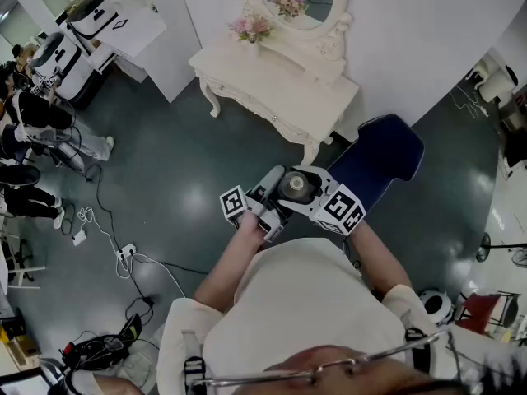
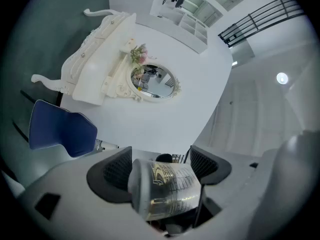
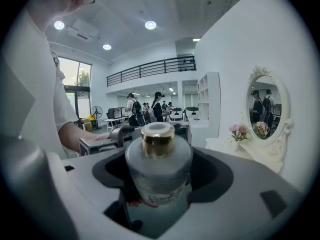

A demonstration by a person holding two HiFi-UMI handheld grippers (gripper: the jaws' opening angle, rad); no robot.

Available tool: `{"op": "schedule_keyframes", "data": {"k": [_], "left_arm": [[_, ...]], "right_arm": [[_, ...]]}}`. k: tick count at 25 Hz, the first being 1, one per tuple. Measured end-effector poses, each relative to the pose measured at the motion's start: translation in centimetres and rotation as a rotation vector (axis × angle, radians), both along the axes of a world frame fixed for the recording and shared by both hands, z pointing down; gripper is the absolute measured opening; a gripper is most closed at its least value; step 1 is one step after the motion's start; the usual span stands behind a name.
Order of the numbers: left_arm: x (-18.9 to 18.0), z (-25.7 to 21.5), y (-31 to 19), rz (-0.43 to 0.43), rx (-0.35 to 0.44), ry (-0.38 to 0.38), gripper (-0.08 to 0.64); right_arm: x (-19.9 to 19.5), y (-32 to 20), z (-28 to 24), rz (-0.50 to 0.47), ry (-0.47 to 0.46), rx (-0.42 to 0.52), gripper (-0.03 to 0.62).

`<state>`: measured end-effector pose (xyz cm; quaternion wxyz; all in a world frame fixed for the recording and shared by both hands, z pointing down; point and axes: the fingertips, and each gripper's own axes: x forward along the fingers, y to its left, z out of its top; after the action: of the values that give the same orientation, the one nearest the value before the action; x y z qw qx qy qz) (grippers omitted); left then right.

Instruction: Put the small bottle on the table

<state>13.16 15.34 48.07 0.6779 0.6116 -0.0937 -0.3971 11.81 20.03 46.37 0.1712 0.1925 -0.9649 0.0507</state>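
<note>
One gold-capped small bottle [image 3: 157,184] stands upright at the centre of the head view, held in the air above the dark floor [image 1: 181,171]; the right gripper [image 3: 159,159] has its jaws clamped on the frosted body; the left gripper [image 2: 162,170] has its jaws spread wide, with the same bottle lying crosswise between them; the white dressing table [image 1: 276,81] sits at upper middle, well apart from the bottle; a blue chair [image 1: 383,159] stands just right of the grippers.

white dressing table [image 1: 240,66] with flowers [image 1: 251,28]
</note>
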Motion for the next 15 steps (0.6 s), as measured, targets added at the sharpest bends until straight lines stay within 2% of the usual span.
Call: {"op": "schedule_keyframes", "data": {"k": [15], "left_arm": [[-0.84,0.0,0.66,0.006,-0.001,-0.002,0.357]], "right_arm": [[-0.89,0.71,-0.02,0.008,0.008,-0.005,0.345]]}}
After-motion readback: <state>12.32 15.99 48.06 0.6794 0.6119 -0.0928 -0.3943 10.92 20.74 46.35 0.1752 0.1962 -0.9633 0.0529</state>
